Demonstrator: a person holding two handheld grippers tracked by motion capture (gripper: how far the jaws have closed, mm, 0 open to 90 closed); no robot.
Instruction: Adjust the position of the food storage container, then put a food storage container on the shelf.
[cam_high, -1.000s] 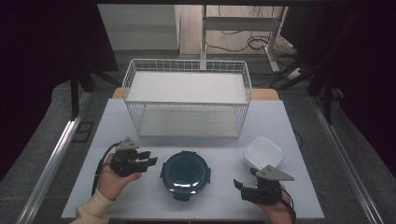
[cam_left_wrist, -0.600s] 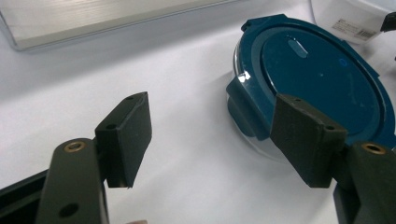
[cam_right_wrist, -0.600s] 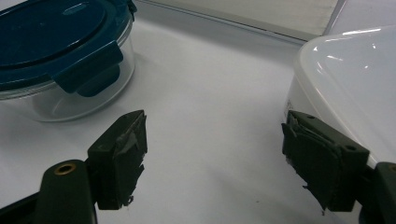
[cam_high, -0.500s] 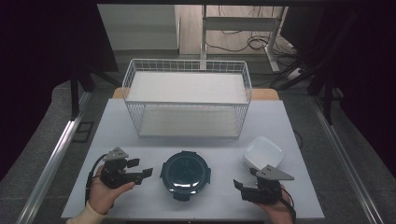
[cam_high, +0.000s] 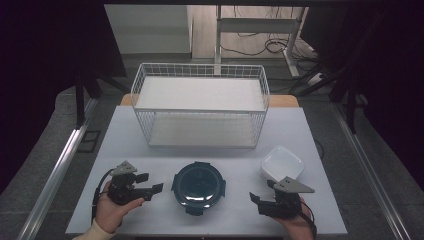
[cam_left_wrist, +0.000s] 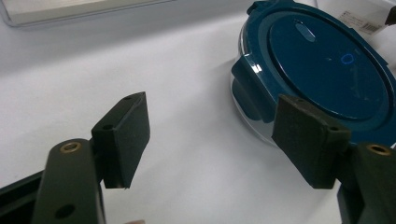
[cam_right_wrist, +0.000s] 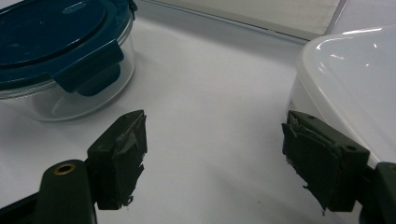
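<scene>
Work looks barely begun from where I stand: nothing is gripped and nothing lies in the wire basket (cam_high: 200, 107) at the far side of the table (cam_high: 320, 135). At the left, the left gripper (cam_high: 156, 189) rests low near the front edge, its jaws spread wide with bare table between them, aimed at the round lidded container (cam_high: 198, 186) just beside it. That container sits upright at the front middle of the table, between the two tools, its dark blue lid clipped on; being round, it has no long axis to speak of, only latch tabs around the rim. To its right, the right gripper (cam_high: 255, 198) also stands open, holding nothing, with the white square dish (cam_high: 282, 163) near its outer jaw. Grasping and moving all seem left to do.
</scene>
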